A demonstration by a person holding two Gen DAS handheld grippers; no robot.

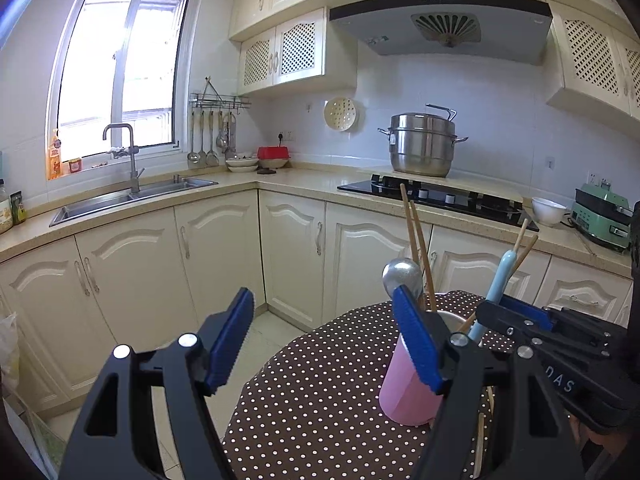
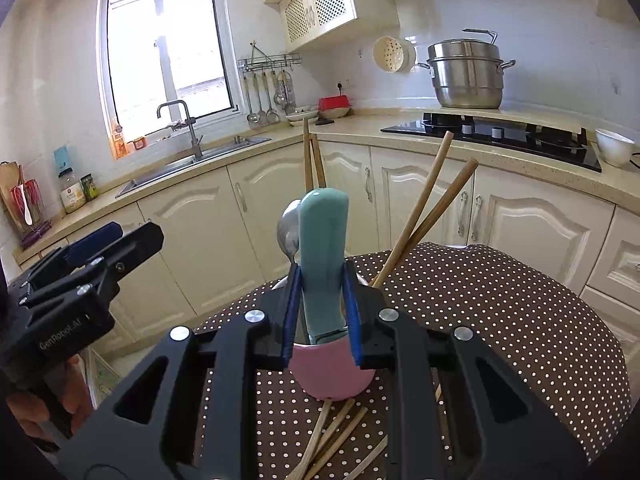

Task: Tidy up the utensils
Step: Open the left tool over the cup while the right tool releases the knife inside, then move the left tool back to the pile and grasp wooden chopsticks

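Pink cup (image 2: 328, 376) hides the blue spoon's (image 2: 324, 256) end; right jaws clamp it, left jaws apart.

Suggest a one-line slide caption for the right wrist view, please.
Right tongs lower a teal-handled utensil into the pink cup beside chopsticks.

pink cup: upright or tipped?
Upright. The pink cup stands on the dotted tablecloth, mouth up, chopsticks sticking out.

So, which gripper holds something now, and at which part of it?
The right gripper holds the light blue utensil handle low on its length, just above the pink cup. The left gripper is open, holding nothing.
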